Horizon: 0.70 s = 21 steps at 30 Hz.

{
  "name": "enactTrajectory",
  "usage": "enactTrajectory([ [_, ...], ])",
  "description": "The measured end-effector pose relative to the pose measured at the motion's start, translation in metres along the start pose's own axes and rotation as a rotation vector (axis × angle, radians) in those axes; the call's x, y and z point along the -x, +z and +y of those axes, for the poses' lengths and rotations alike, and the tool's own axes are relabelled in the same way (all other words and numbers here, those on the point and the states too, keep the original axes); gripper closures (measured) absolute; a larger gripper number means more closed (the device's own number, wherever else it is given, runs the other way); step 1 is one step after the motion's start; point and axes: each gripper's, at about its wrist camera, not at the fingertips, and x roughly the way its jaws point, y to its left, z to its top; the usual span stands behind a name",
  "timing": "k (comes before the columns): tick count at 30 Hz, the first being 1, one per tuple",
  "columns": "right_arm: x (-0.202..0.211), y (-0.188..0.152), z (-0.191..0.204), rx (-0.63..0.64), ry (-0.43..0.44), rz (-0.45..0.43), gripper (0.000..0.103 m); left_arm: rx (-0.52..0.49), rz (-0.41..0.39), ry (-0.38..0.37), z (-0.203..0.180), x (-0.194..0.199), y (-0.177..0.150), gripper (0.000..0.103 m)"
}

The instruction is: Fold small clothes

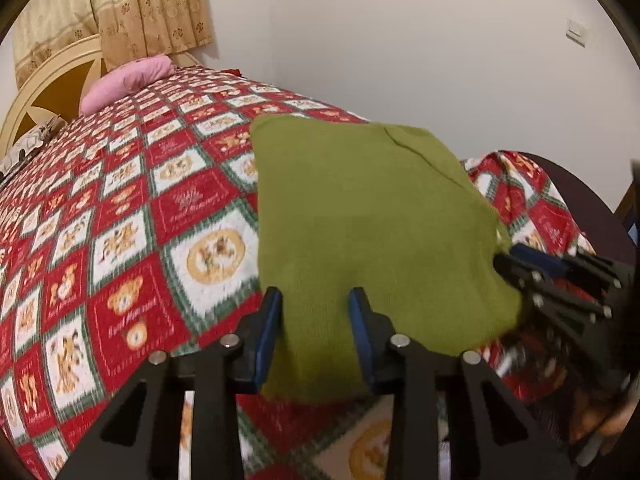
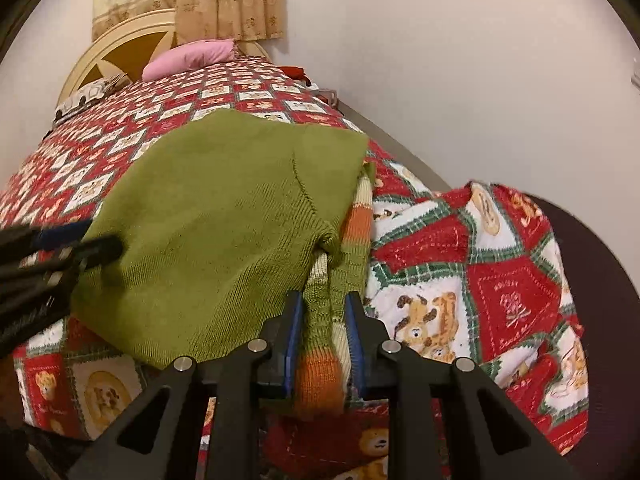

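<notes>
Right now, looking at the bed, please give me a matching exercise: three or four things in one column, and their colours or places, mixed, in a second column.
Things:
1. sweater
2. pillow
3. curtain
4. striped sleeve

Colours or places:
A. pink, at the head of the bed
B. beige, hanging above the headboard
C. plain green, spread on the quilt
D. orange, cream and green, between the fingers of the right tool

Pairs: 1-C, 2-A, 3-B, 4-D
</notes>
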Motion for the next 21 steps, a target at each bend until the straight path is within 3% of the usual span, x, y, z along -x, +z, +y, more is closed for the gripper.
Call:
enactTrajectory([
  [7,0.007,-0.005,0.005,-0.031,-0.038,0.012,0.082,-0.028,0.01,0.018,0.003,0.01,-0.025,0.074],
  [10,0.024,-0.013,0.015,-0.018,-0.058,-0.002,0.082,-0.01,0.031,0.01,0.01,0.017,-0.032,0.076],
  [12,0.037,-0.02,0.023,0.008,-0.082,-0.015,0.081,0.008,0.054,-0.008,0.015,0.022,-0.039,0.085],
  [16,0.06,-0.037,0.033,0.033,-0.11,-0.039,0.08,0.0,0.084,-0.005,0.014,0.028,-0.055,0.086],
  [21,0.069,-0.054,0.035,-0.013,-0.024,0.024,0.08,-0.03,0.067,0.018,0.011,0.044,-0.065,0.085],
])
